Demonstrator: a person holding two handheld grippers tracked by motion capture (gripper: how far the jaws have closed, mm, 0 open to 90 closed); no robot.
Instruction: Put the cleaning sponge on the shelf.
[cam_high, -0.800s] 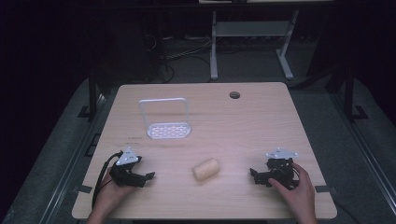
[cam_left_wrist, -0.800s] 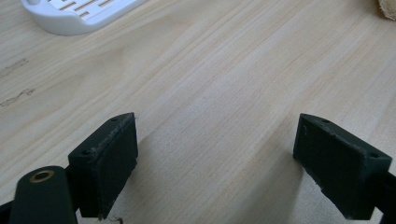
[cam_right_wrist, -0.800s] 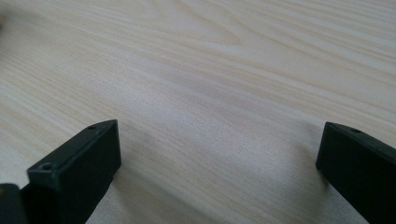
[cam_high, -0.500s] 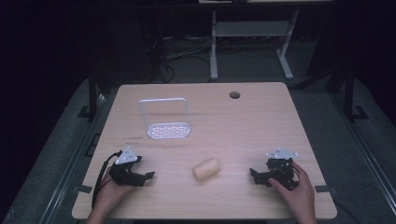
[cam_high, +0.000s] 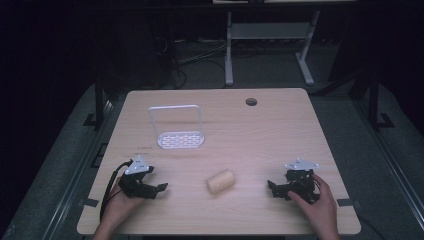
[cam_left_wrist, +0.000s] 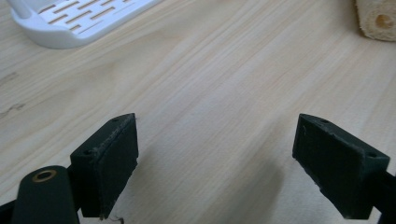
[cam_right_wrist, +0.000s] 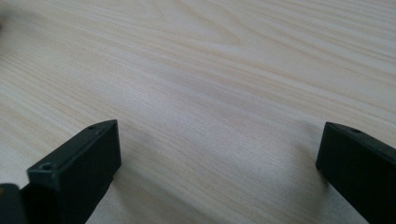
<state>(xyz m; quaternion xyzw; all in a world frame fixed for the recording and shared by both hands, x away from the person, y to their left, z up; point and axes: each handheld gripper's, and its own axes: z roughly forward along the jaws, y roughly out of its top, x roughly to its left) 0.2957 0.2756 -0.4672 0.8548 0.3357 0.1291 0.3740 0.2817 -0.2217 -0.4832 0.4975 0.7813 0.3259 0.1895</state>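
A pale tan cylinder with a rough surface (cam_high: 220, 181) lies on its side near the table's front middle; its end with a small hole shows at the top right of the left gripper view (cam_left_wrist: 377, 21). A white slotted rack with an upright frame (cam_high: 179, 134) stands left of centre; its base appears in the left gripper view (cam_left_wrist: 74, 21). My left gripper (cam_high: 159, 190) rests on the wood left of the cylinder, jaws wide open with bare table between them (cam_left_wrist: 217, 158). My right gripper (cam_high: 274, 189) rests to the cylinder's right, open over bare wood (cam_right_wrist: 219, 158).
The wooden table (cam_high: 260, 145) has a small round cable hole (cam_high: 251, 101) at the back right. Behind it in the dark stand a metal frame (cam_high: 265, 35) and loose cables on the floor. A hand holds each gripper near the front edge.
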